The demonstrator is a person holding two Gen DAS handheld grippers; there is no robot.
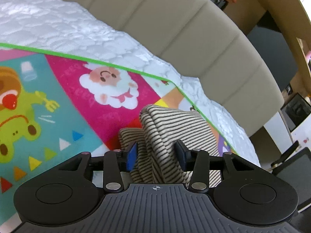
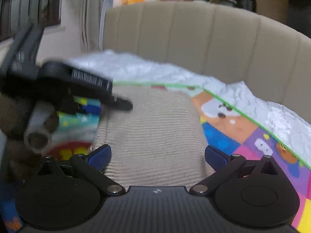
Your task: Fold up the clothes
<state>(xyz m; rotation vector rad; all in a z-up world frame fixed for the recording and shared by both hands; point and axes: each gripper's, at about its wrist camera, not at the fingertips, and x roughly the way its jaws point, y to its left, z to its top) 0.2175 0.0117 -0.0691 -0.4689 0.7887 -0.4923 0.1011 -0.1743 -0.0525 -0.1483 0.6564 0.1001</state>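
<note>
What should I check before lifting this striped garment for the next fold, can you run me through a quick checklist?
1. Left gripper has fabric between its fingers: ok, a bunched fold of the striped garment sits there.
2. Left grip firm: cannot tell, the pads may not be pressing fully.
3. Right gripper ready: not ok, jaws wide open above the garment, holding nothing.
4. Garment fully on the colourful play mat: ok.
5. Grippers clear of each other: ok, the left one shows apart at the left of the right wrist view.
6. Right view sharp enough to aim: not ok, blurred.
</note>
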